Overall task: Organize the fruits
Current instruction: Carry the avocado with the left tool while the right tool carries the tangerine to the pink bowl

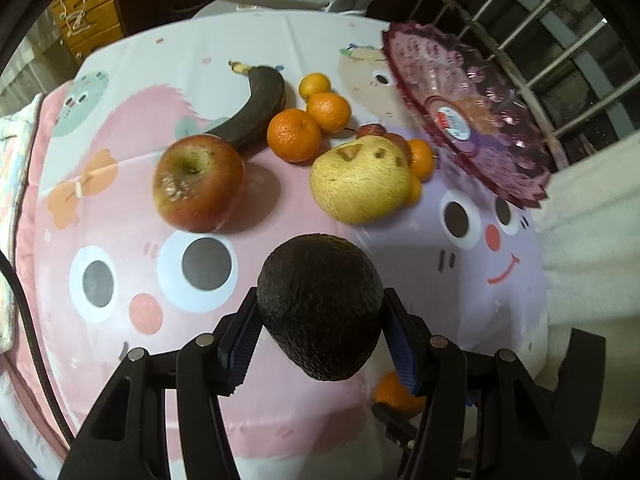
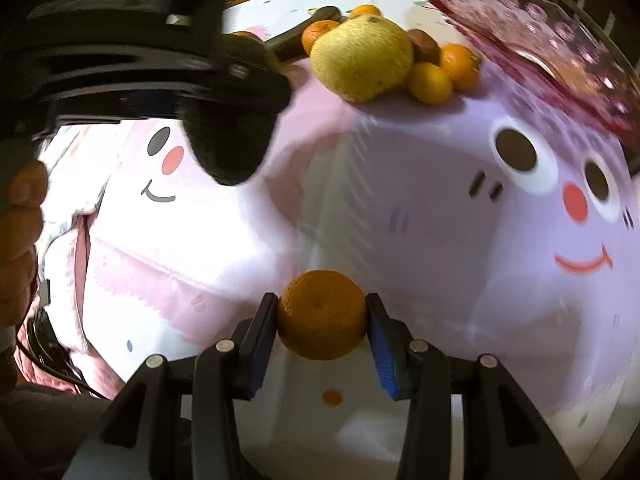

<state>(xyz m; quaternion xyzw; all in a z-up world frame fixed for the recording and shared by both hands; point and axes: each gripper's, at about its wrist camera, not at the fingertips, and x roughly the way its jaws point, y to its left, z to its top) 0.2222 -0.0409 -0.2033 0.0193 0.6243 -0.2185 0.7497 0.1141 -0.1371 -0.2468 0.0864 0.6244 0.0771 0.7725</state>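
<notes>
Left wrist: left claw (image 1: pixel 320 332) grips avocado (image 1: pixel 320 304); right claw (image 2: pixel 322 328) grips orange (image 2: pixel 322 314)

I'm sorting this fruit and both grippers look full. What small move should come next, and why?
Probably carry the avocado, clamped in the left gripper, toward the empty purple dish. The right gripper already grips an orange, which can follow.

In the right wrist view the purple glass dish (image 2: pixel 532 36) is blurred and cut off by the top and right edges. Behind the yellow pear (image 1: pixel 362 180) in the left wrist view, a reddish fruit (image 1: pixel 396 142) and two small oranges are mostly hidden. Below the pear, the avocado (image 1: pixel 320 312) conceals most of an orange (image 1: pixel 394 396).
</notes>
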